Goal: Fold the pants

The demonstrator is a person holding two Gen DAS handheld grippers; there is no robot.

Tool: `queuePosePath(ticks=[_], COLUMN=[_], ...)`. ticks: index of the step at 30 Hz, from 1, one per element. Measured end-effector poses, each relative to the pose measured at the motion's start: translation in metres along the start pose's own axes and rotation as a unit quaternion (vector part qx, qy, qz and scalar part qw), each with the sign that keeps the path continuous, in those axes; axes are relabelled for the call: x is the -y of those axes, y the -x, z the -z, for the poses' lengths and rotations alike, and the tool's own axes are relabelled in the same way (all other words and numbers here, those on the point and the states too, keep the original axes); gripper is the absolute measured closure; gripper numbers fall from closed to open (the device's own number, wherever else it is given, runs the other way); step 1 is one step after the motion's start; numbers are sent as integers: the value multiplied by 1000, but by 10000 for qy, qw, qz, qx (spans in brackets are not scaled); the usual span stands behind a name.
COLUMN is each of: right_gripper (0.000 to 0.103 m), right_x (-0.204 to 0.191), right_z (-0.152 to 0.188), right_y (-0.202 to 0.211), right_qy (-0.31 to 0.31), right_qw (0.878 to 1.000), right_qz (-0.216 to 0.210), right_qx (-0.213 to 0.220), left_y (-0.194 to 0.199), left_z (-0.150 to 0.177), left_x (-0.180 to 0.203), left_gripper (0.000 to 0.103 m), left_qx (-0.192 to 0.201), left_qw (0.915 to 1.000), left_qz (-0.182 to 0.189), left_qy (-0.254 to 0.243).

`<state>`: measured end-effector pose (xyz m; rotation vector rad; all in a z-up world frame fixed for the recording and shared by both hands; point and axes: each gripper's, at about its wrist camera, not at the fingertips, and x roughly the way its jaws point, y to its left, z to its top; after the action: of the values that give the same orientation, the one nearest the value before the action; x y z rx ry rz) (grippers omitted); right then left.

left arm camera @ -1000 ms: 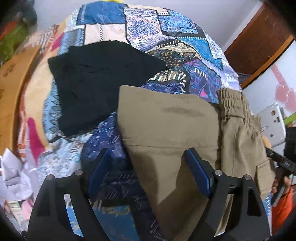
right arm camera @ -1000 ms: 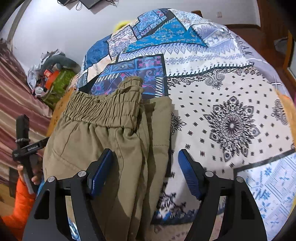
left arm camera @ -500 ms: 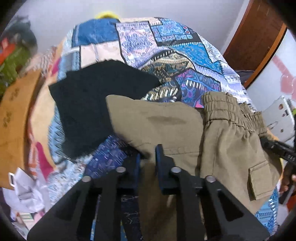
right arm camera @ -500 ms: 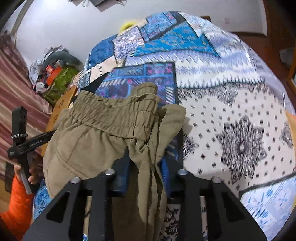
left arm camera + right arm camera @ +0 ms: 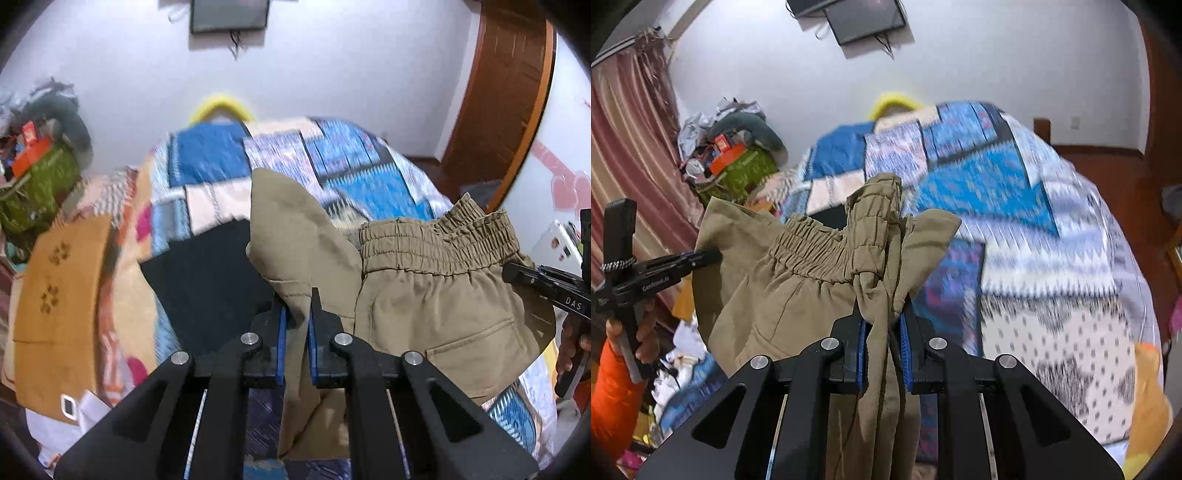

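At the far left of the left wrist view, an orange-brown blanket with paw prints [image 5: 62,295] drapes over the edge of the bed [image 5: 207,162], which is covered in a blue patchwork quilt. Just right of it a black garment [image 5: 207,280] lies flat on the quilt. At the centre, the left gripper [image 5: 296,325] has its 2 blue-padded fingers [image 5: 281,336] pinched onto a fold of the khaki pants [image 5: 436,295], lifting that corner so a flap stands up above the bed. Further right the gathered elastic waistband [image 5: 436,240] runs across, with a back pocket below it, and the other gripper's black body shows at the right edge beside a wooden door [image 5: 506,92]. In the right wrist view, the left gripper [image 5: 701,256] appears at the left, held by a hand with an orange sleeve, touching the pants' edge. In the middle the right gripper [image 5: 884,325] has its fingers [image 5: 862,343] clamped on a bunched section of the pants [image 5: 798,291] at the waistband, the cloth hanging between them. The quilt is blurred at right.
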<state>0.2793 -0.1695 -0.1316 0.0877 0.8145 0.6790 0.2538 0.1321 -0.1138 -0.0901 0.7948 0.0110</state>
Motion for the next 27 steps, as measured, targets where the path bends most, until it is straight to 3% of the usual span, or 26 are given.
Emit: queuePosePath(ticks=[6,12,19,27], right_gripper=[90,90,90,90], right_x=[-24,-47,-62,-64], right_z=[-47,-81,-95,-93], right_y=[-20,-62,-131,-205], right_qy=[245,452,460,459], right_qw=[9992,9978,9975,9961], right_qz=[-161,-346,-523,-537], right_qx=[277,342,75,-537], left_y=[5,-14,-67,-140], left_z=[-28,-44,-49,-19], left_x=[-32,-78,-130,-161], left_gripper=[93,93,93,93], left_qx=[381,406,11,-454], left_qw=[9984,9957,9923,9874], left_qz=[-404,-754,-1065,-1406], left_qy=[112,353,627,571])
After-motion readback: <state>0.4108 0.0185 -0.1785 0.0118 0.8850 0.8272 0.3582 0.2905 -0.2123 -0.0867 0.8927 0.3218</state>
